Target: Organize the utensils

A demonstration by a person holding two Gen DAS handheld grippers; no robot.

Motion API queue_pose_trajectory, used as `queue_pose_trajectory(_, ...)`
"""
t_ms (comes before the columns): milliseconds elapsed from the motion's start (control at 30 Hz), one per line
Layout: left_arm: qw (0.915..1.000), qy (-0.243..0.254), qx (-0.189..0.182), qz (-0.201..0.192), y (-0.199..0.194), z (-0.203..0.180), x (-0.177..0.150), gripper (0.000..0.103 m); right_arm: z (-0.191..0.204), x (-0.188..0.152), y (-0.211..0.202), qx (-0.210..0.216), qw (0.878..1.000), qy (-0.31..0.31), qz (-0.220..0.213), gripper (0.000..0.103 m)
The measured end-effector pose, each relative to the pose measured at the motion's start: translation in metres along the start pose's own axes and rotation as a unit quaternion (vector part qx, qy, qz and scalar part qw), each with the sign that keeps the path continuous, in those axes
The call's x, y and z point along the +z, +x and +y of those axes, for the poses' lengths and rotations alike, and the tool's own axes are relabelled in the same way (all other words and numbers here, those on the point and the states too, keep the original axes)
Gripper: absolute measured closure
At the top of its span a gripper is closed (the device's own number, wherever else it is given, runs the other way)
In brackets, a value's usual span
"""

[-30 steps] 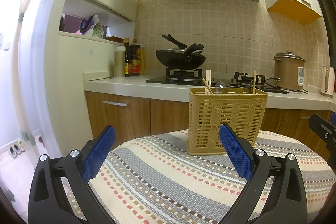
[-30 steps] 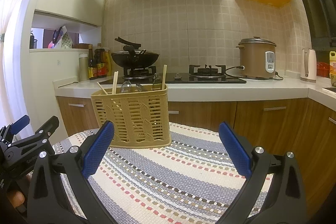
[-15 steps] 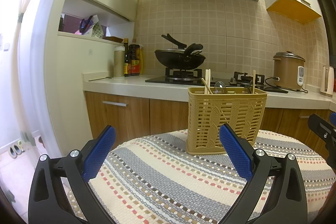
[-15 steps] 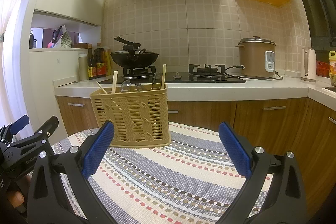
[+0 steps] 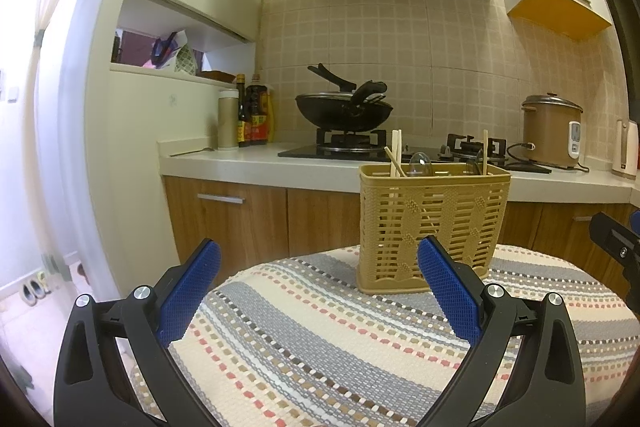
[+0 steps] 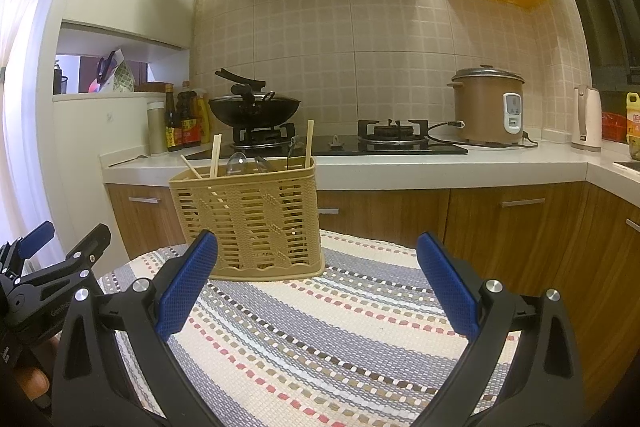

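A tan plastic utensil basket (image 5: 434,223) stands upright on the striped cloth of a round table (image 5: 320,339); it also shows in the right wrist view (image 6: 248,215). Wooden chopsticks (image 5: 396,153) and spoons (image 5: 419,163) stick up out of it. My left gripper (image 5: 318,291) is open and empty, just in front and left of the basket. My right gripper (image 6: 318,291) is open and empty, in front and right of the basket. The left gripper shows at the left edge of the right wrist view (image 6: 48,263).
Behind the table runs a kitchen counter (image 6: 400,167) with a gas hob, a black wok (image 6: 254,109), sauce bottles (image 6: 184,123), a rice cooker (image 6: 488,107) and a kettle (image 6: 587,119). Wooden cabinet doors (image 6: 500,227) stand below it.
Both grippers have lifted and tilted very slightly; the basket sits a touch lower in the right wrist view. Nothing was grasped or released.
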State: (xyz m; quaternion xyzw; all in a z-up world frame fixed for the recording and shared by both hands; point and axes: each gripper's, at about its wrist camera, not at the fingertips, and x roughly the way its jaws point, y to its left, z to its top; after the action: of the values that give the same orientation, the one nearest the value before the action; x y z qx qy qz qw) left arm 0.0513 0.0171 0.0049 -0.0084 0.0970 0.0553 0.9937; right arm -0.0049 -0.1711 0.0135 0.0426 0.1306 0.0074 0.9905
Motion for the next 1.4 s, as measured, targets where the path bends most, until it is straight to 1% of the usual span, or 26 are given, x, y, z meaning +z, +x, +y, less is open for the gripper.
queue_pose_trajectory(767, 0.9999, 0.007, -0.008, 0.007, 0.003, -0.002, -0.001, 0.008, 0.001, -0.001, 0.001, 0.004, 1.000, -0.002, 0.007, 0.008)
queue_pose_trajectory(1033, 0.9999, -0.003, -0.005, 0.012, 0.007, 0.003, -0.001, 0.008, 0.001, -0.001, 0.002, 0.004, 1.000, -0.002, 0.008, 0.008)
queue_pose_trajectory(1100, 0.9999, -0.004, -0.007, 0.008, 0.006, 0.004, -0.001, 0.007, 0.001, -0.001, 0.002, 0.004, 1.000, -0.003, 0.008, 0.008)
queue_pose_trajectory(1200, 1.0000, -0.004, 0.001, 0.001, 0.005, 0.005, -0.001, 0.007, 0.001, -0.001, 0.002, 0.004, 1.000, -0.002, 0.008, 0.008)
queue_pose_trajectory(1300, 0.9995, -0.022, -0.018, 0.015, 0.009, 0.010, 0.000, 0.007, 0.001, -0.001, 0.002, 0.003, 1.000, -0.003, 0.008, 0.008)
queue_pose_trajectory(1333, 0.9989, -0.032, -0.023, 0.024, 0.012, 0.013, 0.000, 0.007, 0.001, 0.000, 0.002, 0.003, 1.000, -0.004, 0.008, 0.008)
queue_pose_trajectory(1400, 0.9980, -0.046, -0.026, 0.036, 0.016, 0.018, -0.001, 0.007, 0.001, -0.001, 0.002, 0.003, 1.000, -0.002, 0.008, 0.008)
